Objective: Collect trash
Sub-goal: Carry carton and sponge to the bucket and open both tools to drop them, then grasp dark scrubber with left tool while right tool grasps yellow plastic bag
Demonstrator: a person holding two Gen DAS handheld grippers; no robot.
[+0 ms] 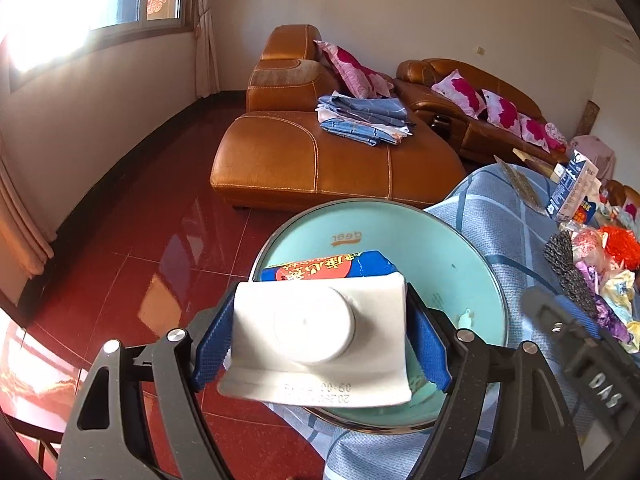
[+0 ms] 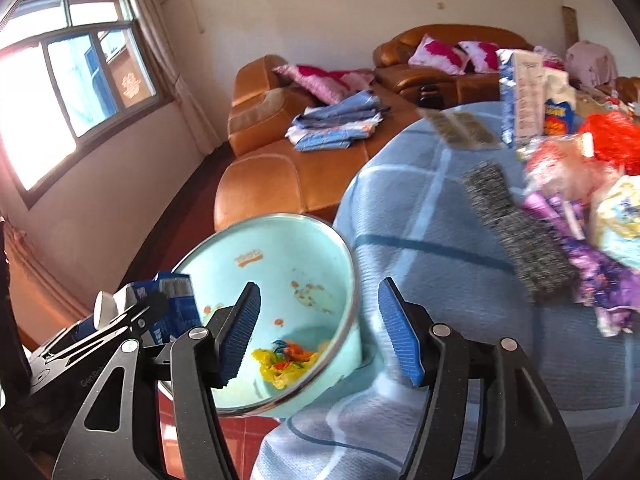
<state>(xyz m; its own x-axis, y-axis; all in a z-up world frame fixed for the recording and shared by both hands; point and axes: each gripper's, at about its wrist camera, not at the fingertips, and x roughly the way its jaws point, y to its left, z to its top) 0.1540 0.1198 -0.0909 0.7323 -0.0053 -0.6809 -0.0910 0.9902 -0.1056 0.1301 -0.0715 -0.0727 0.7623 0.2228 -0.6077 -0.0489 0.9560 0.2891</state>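
left gripper [image 1: 320, 344]: clamped across the white top end of a blue carton [image 1: 320, 336], pads on both its sides, held over the bin
right gripper [image 2: 318, 330]: pads apart, nothing between them, poised at the bin's rim
bin [image 2: 340, 248]: pale teal, open, beside the surface's edge; yellow-orange wrapper [image 2: 284, 360] on its bottom
surface [image 2: 440, 240]: blue checked cloth; loose wrappers and bags [image 2: 580, 208] piled at right, upright carton [image 2: 524, 96] at back
background: orange sofa [image 1: 304, 160] with folded cloth
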